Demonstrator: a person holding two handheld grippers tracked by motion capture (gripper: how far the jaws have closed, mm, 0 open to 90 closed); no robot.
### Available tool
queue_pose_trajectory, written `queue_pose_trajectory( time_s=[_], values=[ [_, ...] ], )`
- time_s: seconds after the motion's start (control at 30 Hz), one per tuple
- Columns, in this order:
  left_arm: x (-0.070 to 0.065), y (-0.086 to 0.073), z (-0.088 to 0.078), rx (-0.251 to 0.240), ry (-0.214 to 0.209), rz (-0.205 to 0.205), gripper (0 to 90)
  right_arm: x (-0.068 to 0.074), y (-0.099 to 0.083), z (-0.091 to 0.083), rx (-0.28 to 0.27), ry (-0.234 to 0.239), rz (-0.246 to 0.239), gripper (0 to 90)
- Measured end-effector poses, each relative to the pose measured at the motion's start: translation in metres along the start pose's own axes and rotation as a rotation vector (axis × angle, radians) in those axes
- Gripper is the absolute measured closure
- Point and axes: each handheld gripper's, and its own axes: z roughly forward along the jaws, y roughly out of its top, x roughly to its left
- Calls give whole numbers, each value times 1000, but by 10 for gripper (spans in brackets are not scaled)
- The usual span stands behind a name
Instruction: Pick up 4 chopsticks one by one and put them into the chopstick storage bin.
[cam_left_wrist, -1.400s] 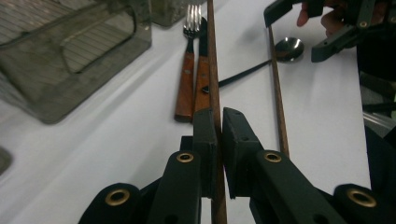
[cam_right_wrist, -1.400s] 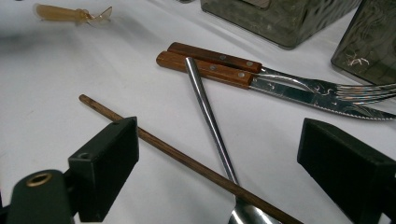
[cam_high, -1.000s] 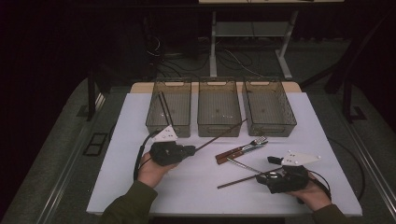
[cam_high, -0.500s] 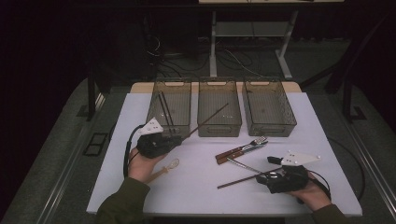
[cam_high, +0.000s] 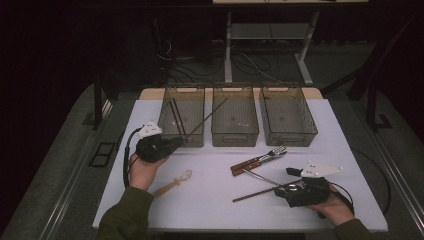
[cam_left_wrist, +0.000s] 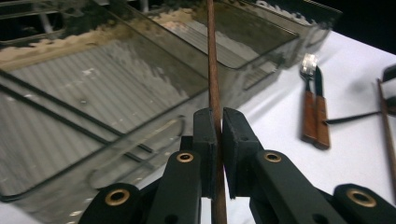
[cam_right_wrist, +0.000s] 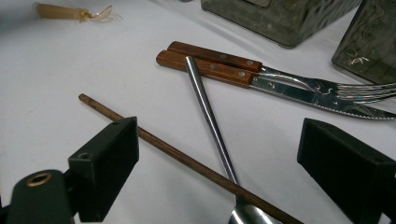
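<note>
Here, a white table (cam_high: 220, 210) is laid out with three clear bins in a row along its far edge: a left bin (cam_high: 181, 116), a middle bin (cam_high: 235, 117) and a right bin (cam_high: 287, 116). Two dark chopsticks (cam_high: 175, 116) are already lying in the left bin.

At the near left, the left gripper (cam_high: 170, 145) is held just in front of the left bin, its jaws clenched on a brown chopstick (cam_high: 206, 119). In the left gripper view the chopstick (cam_left_wrist: 214, 88) is seen pinched between the two pads and slanting away over the bins; from above its far tip is seen reaching over the middle bin.

At the near right, the right gripper (cam_high: 291, 189) rests on the table with its jaws spread wide and nothing gripped. A second brown chopstick (cam_right_wrist: 187, 161) lies between them, crossed by a metal spoon handle (cam_right_wrist: 208, 112). A wooden-handled knife and fork (cam_high: 257, 161) lie side by side a little farther off, and a small pale plastic spoon (cam_high: 174, 182) is left near the person's left hand.

The step in hand is judged to be sorting: the held chopstick is being carried to the bin with the other chopsticks. For the next move, the stick would need to be swung in line with the left bin, lowered inside its walls and only then released.
</note>
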Motion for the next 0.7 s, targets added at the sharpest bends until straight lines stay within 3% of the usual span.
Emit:
queue_pose_trajectory(
  time_s=[0.13,0.43,0.7],
  values=[
    [9,3,-1,-14,23,-19,843,-1,0,1,-1,-4,-1,124],
    [36,12,1,8,102,-44,843,-2,0,1,1,-4,3,124],
    [56,19,12,6,159,-86,843,-2,-1,1,3,-5,9,124]
  ],
)
